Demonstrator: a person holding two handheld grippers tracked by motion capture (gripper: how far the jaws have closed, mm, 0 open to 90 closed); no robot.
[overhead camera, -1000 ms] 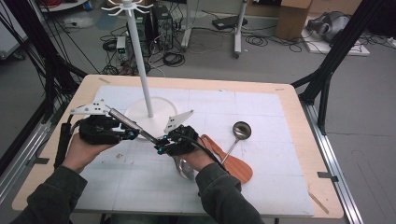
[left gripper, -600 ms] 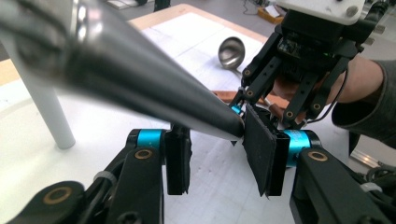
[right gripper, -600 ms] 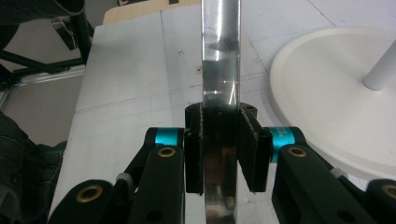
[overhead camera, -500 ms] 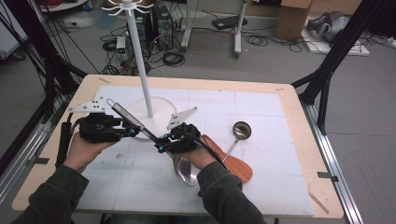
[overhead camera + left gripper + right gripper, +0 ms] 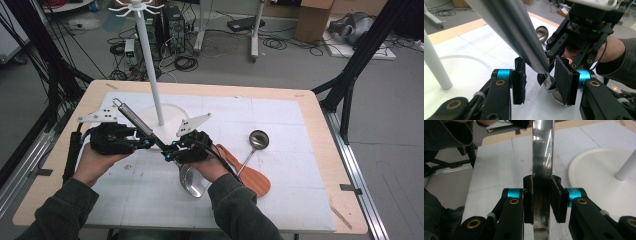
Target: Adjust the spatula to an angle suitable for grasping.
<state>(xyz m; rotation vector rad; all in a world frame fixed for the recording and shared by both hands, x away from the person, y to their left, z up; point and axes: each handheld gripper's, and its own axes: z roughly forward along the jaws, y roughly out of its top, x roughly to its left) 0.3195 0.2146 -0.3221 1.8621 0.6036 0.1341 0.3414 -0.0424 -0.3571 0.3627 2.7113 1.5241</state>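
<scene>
Between the right gripper's (image 5: 542, 202) clamped pads, the steel ladle's handle (image 5: 543, 157).

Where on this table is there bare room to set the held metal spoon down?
The far right corner of the white mat, beyond the small ladle, is bare, as is the near left strip by the left sleeve. It is crowded around the stand base and the wooden spatula.

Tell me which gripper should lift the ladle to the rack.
Right, probably. The right gripper is clamped on the ladle handle, while the left gripper's jaws stand open around it, not pressing. The rack is just beyond.
</scene>
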